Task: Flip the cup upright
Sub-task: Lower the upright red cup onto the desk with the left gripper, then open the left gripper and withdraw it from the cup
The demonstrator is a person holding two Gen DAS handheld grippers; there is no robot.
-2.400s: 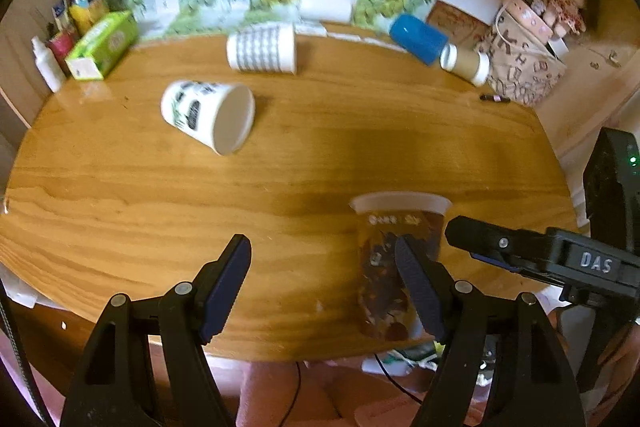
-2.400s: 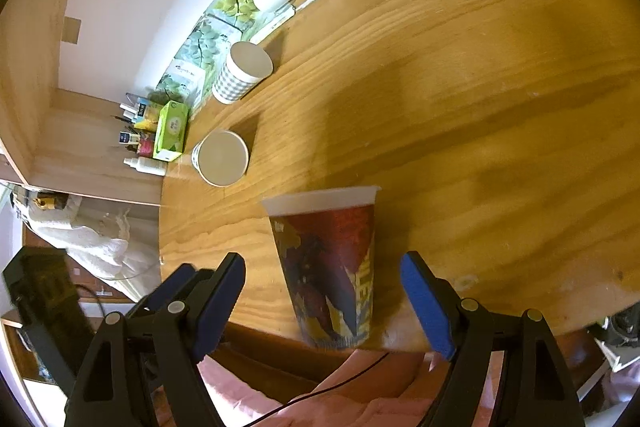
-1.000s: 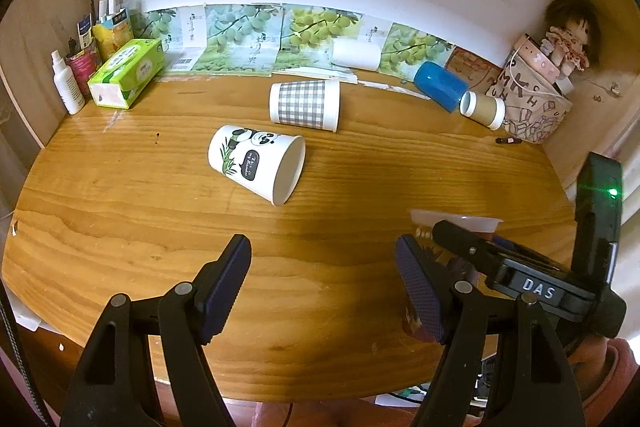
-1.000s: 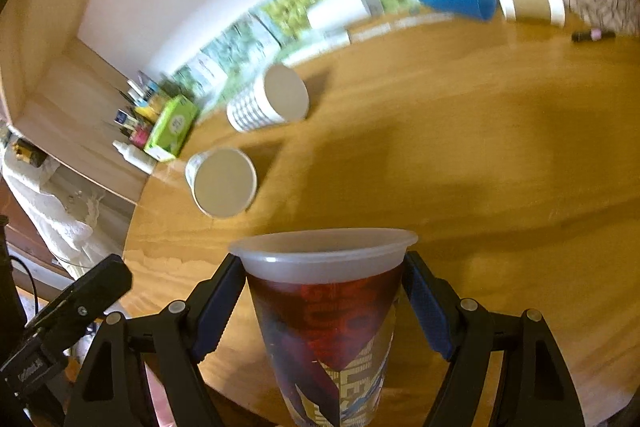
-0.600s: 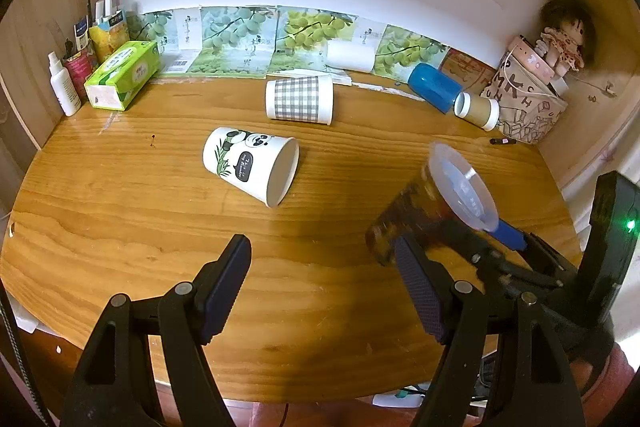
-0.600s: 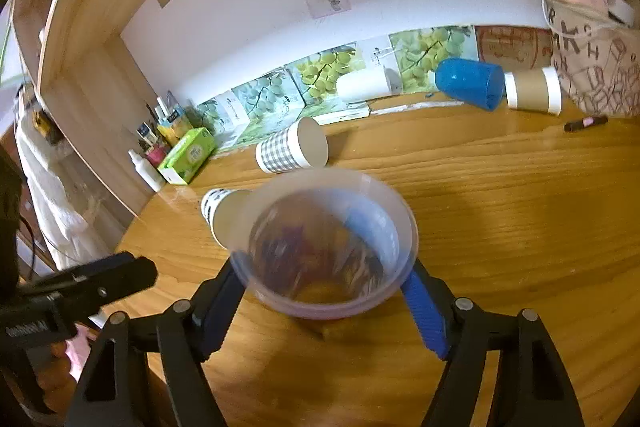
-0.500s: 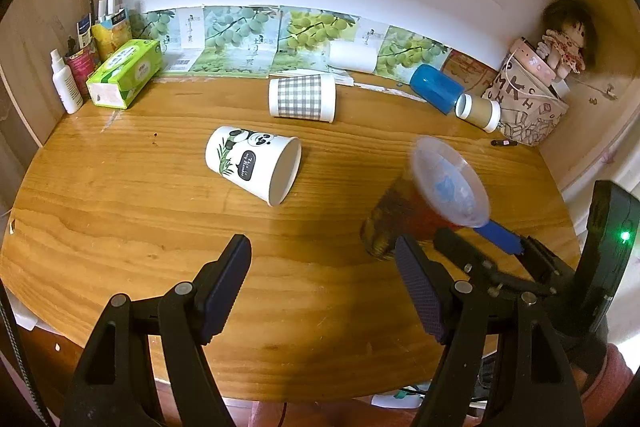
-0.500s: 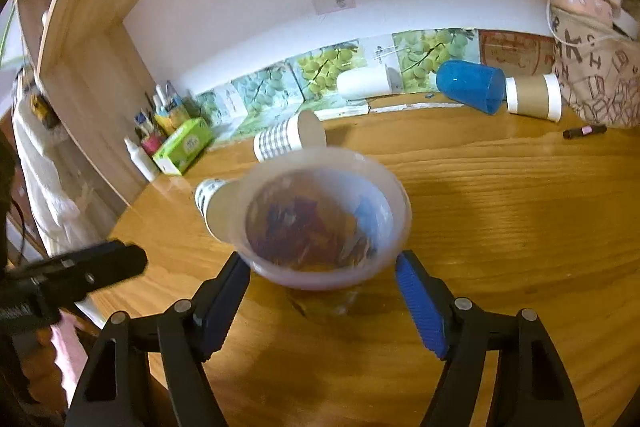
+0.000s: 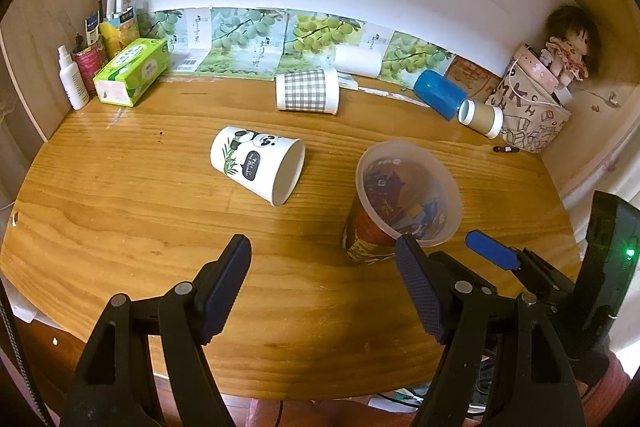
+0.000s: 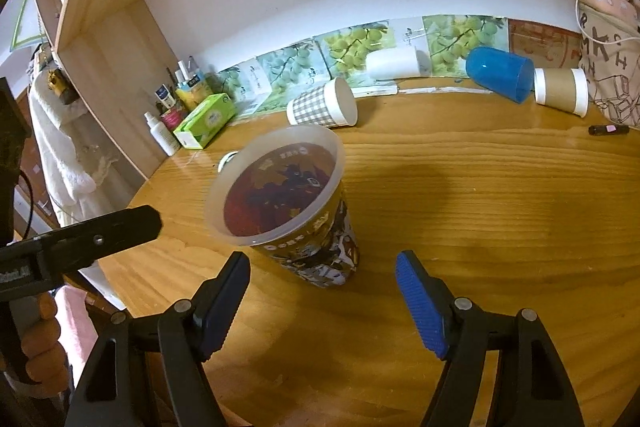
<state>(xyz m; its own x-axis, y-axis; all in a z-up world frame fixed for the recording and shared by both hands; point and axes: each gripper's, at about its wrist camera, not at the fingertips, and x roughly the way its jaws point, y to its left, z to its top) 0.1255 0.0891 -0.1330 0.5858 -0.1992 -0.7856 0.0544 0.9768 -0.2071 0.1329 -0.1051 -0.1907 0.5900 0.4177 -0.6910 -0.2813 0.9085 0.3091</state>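
Note:
A clear plastic cup with a red and yellow printed sleeve (image 9: 394, 205) stands upright on the wooden table (image 9: 120, 211), mouth up; it also shows in the right wrist view (image 10: 296, 215). My right gripper (image 10: 323, 279) is open, its blue fingers just behind the cup and apart from it. My left gripper (image 9: 324, 267) is open and empty, left of that cup. A white panda cup (image 9: 258, 165) lies on its side in the middle of the table.
A checked cup (image 9: 308, 95), a blue cup (image 9: 438, 95), a brown cup (image 9: 480, 117) and a white cup (image 9: 358, 61) lie on their sides at the back. A green tissue box (image 9: 130, 71) and bottles (image 9: 74, 79) stand back left. A patterned bag with a doll (image 9: 534, 107) stands back right.
The right gripper lifted the printed cup, turned it mouth up, set it on the table and opened off it. The left gripper stayed open and drew back to a higher view.

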